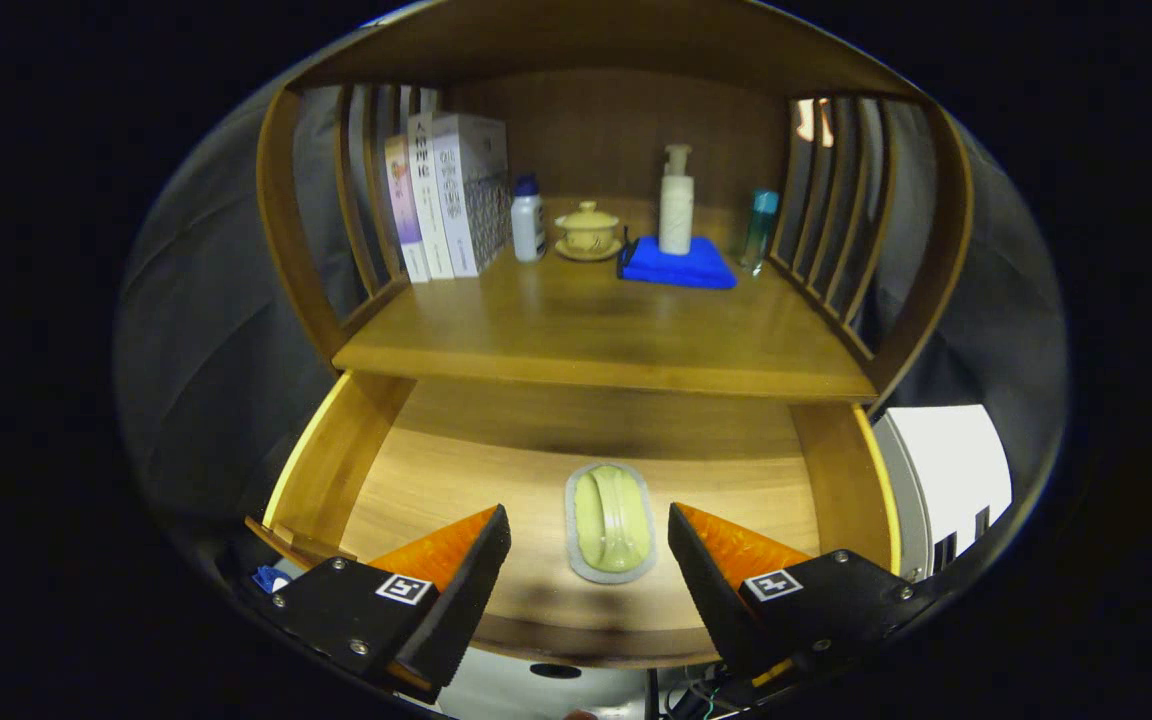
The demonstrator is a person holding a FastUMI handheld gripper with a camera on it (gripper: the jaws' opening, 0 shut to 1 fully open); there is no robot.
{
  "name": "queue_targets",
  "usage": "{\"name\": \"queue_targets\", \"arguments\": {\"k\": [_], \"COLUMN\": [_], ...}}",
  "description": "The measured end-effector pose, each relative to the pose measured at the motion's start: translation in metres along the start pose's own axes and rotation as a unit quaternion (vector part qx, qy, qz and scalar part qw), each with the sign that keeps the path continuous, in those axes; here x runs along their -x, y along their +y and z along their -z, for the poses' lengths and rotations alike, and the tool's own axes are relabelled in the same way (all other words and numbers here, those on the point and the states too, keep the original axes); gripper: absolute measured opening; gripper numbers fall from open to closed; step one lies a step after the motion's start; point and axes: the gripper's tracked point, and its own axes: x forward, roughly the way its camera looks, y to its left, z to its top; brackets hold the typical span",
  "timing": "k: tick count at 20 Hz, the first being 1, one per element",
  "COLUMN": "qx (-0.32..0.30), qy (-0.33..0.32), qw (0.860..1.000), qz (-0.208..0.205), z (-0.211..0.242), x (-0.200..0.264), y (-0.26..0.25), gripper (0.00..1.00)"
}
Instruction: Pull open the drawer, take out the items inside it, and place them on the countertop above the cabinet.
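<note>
Now gripper (589, 545) wide open over pulled-out drawer (336, 460), soap dish (610, 522) btwn fingers, untouched.

Pale yellow-green soap (614, 518) on a grey oval dish (576, 560); warm honey-brown wooden drawer (436, 470) and counter (596, 330). On the counter: bright blue folded cloth (681, 268), white pump bottle (676, 205), cream-yellow lidded cup (587, 228), white bottle with blue cap (527, 220), teal-capped clear bottle (759, 228), white patterned books (451, 195).

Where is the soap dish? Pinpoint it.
The soap dish lies on the open drawer's floor, between the open gripper's fingers, below the countertop.
</note>
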Motion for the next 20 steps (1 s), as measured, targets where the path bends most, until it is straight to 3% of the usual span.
{"name": "queue_targets", "arguments": {"k": [6,10,16,20], "qx": [0.000,-0.029,-0.003,0.033], "qy": [0.085,0.104,0.127,0.132], "qw": [0.996,0.994,0.992,0.991], "qz": [0.022,0.026,0.015,0.007], "z": [0.026,0.037,0.048,0.055], "x": [-0.053,-0.075,-0.086,-0.086], "y": [-0.010,-0.023,-0.024,-0.017], "gripper": [0.97,0.96,0.72,0.49]}}
